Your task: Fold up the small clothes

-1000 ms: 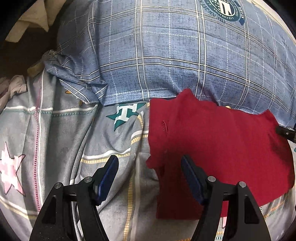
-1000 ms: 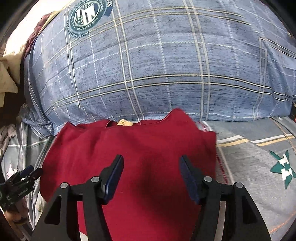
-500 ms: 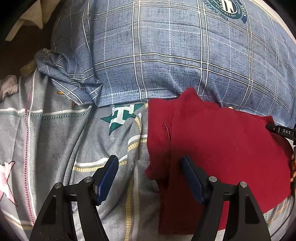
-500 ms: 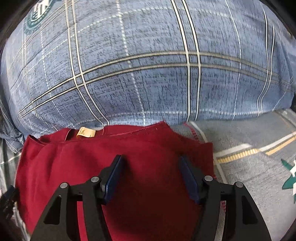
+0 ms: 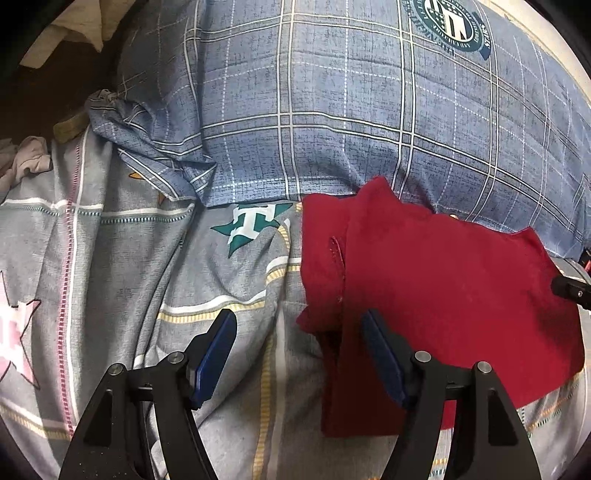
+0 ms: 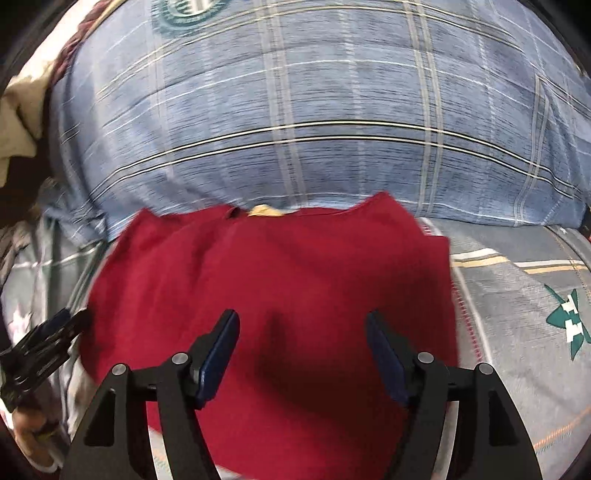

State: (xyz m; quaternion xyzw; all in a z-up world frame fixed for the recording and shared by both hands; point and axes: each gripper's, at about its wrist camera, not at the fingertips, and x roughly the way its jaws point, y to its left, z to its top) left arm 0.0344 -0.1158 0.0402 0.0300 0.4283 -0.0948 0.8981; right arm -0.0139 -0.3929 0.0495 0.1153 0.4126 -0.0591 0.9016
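The blue fingers (image 5: 216, 354) of the left gripper (image 5: 300, 354) stood wide apart and held nothing, with one finger over the grey sheet and the other over the edge of the red shirt. The right gripper (image 6: 302, 352) had just been opening its jaws; they hung wide above the shirt with only air between them. The biggest thing was the bed sheet (image 5: 122, 280), grey with lines and star shapes, and it was crumpled. A big blue checked pillow (image 5: 332, 110) lay along the far side. Some pale cloth (image 5: 70, 26) sat in the dark corner beyond. The small red shirt (image 6: 280, 280) lay flat on the sheet, its top edge touching the pillow. One side was folded over, and a yellow tag (image 6: 264, 211) showed at the neck.
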